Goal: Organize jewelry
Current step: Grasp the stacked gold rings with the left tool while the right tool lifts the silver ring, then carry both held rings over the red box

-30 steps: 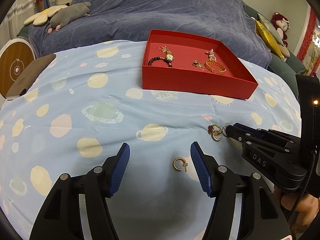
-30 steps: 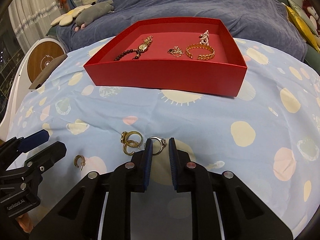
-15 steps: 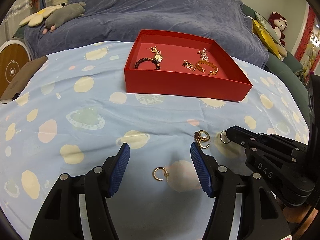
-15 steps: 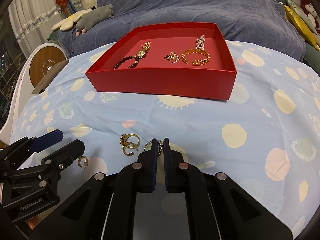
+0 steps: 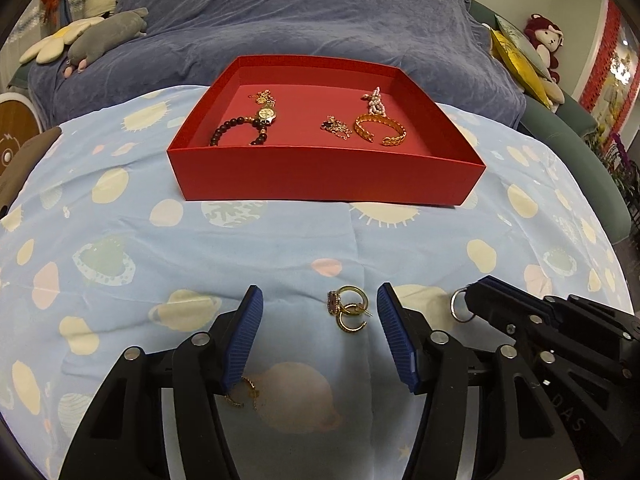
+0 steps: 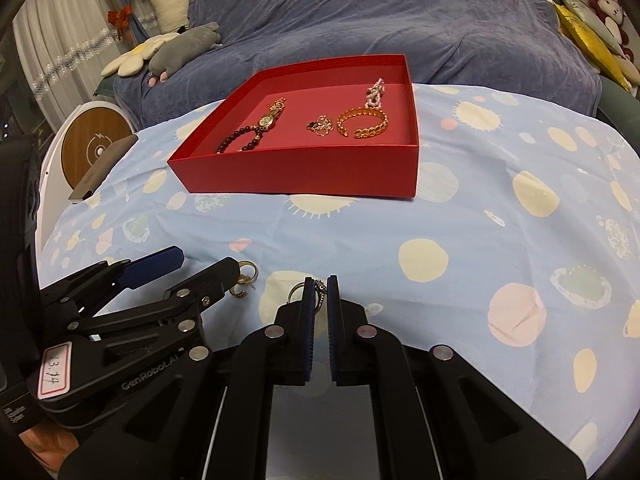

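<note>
Left gripper fingers closing around the gold earring cluster lying on the bed cover between them, not yet touching; right gripper fingers pinching a silver ring, red box straight ahead.

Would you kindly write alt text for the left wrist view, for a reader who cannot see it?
The left claw, closing, straddles a small cluster of gold rings on a blue spotted cloth, pads not touching them. At right, the right claw is shut on a silver ring. Behind sits a red tray holding bracelets and a watch.
</note>
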The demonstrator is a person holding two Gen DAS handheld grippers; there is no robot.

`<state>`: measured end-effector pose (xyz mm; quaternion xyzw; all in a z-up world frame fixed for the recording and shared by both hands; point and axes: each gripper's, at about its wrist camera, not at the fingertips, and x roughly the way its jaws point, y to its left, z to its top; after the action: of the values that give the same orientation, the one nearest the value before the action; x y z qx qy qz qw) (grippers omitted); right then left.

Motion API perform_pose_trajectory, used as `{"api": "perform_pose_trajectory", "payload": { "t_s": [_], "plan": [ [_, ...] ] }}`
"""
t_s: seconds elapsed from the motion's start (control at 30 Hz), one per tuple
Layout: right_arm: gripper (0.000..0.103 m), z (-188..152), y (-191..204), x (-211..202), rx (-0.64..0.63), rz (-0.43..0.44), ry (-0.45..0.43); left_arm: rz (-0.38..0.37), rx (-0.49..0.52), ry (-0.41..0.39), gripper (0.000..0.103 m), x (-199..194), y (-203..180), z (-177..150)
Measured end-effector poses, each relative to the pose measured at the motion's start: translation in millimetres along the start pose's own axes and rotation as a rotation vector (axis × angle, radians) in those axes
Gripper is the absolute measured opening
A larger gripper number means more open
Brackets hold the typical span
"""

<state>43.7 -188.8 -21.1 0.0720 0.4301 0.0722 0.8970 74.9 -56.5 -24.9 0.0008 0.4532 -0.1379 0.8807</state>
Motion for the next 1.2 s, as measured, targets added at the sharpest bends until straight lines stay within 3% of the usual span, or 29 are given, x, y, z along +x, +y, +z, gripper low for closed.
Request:
{"api": "perform_pose_trajectory", "payload": {
  "t_s": [0.27, 0.37, 0.77, 1.2],
  "plan": [
    [0.005, -1, -7, -2, 0.012, -0.004, 0.001, -0.013, 0.006, 0.024, 0.014, 13, -1, -1],
    [0.005, -1, -7, -2, 0.012, -0.003, 0.000, -0.022, 0.013, 0.021, 0.005, 12, -2, -1],
    [0.005, 7, 1, -14, 0.011, 0.018, -0.037, -0.063, -0.043, -0.077, 0.004, -37, 22, 16],
    [0.005, 27, 31, -22, -0.001, 0.055, -0.082, -0.006, -0.058, -0.102, 0.004, -58, 41, 21]
  ]
}}
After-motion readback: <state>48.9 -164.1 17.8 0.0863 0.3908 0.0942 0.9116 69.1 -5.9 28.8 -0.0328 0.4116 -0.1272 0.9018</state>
